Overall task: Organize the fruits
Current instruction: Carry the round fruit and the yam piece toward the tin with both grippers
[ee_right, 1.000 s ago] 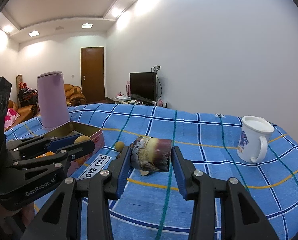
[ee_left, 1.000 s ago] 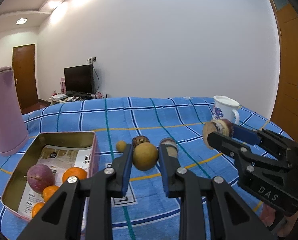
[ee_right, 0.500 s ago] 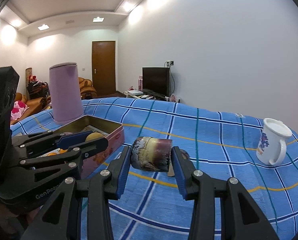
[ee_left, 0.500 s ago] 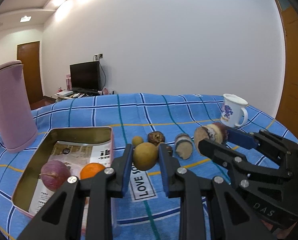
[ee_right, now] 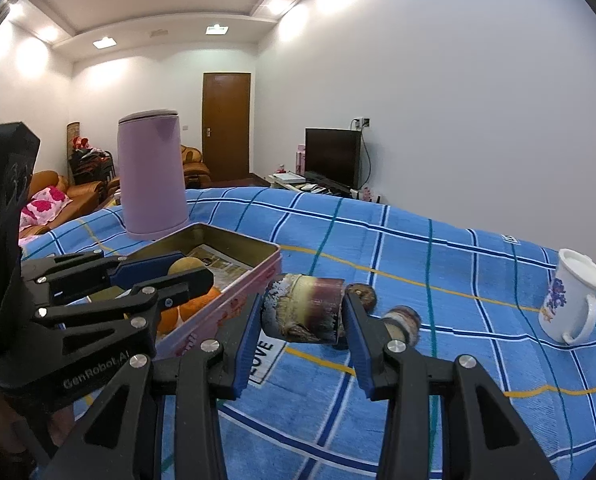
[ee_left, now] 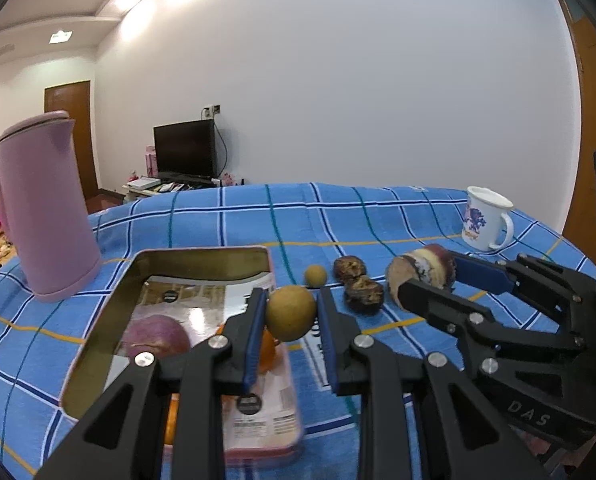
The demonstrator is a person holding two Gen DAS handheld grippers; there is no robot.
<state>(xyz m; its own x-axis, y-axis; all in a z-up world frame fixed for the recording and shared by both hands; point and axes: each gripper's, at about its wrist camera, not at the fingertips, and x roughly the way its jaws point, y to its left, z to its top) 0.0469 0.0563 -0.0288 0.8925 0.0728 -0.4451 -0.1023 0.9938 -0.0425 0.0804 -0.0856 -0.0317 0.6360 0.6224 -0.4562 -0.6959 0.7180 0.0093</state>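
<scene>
My left gripper [ee_left: 290,316] is shut on a round yellow-brown fruit [ee_left: 290,312] and holds it above the right rim of the pink tin box [ee_left: 201,254]. The box holds a purple fruit [ee_left: 155,336] and oranges [ee_left: 267,350]. My right gripper [ee_right: 302,316] is shut on a purple-and-tan sugarcane piece [ee_right: 302,314], held above the cloth just right of the box [ee_right: 253,276]. It also shows in the left wrist view [ee_left: 422,270]. A small yellow fruit [ee_left: 316,275], two dark wrinkled fruits [ee_left: 364,294] and another sugarcane piece [ee_right: 402,320] lie on the cloth.
A tall pink kettle [ee_left: 43,208] stands behind the box at the left. A white mug with a blue print [ee_left: 484,224] stands at the far right. The blue checked cloth [ee_left: 338,216] covers the table. A television and a door are in the room behind.
Both grippers have moved left toward the tin box, each keeping its load. The yellow-brown fruit now sits over the box's right rim.
</scene>
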